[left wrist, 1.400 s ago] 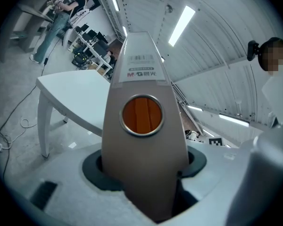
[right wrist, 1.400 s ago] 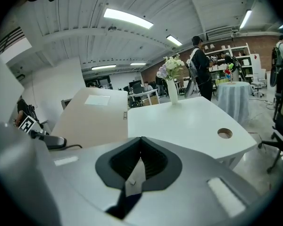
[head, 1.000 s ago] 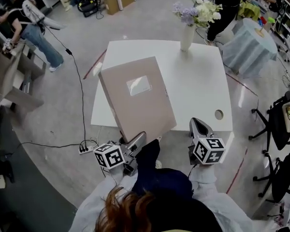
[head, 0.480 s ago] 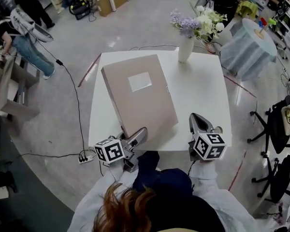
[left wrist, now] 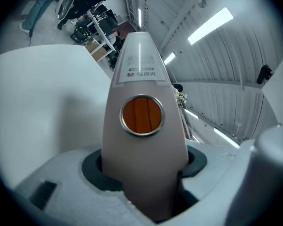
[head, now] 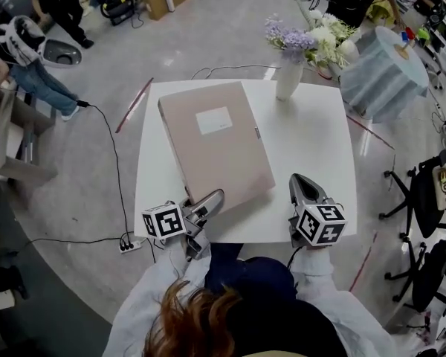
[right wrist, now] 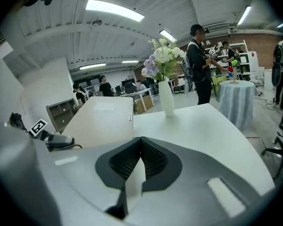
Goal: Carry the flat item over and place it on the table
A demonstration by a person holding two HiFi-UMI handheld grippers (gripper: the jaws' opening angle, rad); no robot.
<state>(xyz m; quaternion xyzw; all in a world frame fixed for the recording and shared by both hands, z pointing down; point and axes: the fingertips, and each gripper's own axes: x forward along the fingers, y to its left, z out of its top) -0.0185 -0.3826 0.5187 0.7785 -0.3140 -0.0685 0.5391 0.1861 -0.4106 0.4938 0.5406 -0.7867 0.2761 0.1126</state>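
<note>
The white table (head: 312, 155) is where I am putting the beige box file (head: 215, 155). The file lies lengthwise over the table's left half, its near corner jutting past the table's near edge. I judge that overhang is there so my jaws have room around the spine. A white vase of flowers (head: 288, 79) stands at the table's far edge, just beside the file's far corner, so I keep to its left.

My left gripper (head: 208, 203) is clamped on the file's spine end. My right gripper (head: 303, 188) hovers at the table's near edge, jaws together on nothing.

The cover's white label (head: 213, 120) looks blank. The spine label (left wrist: 141, 67) carries red print, upside down and unreadable. Below it is a metal-rimmed finger hole (left wrist: 141, 115).
</note>
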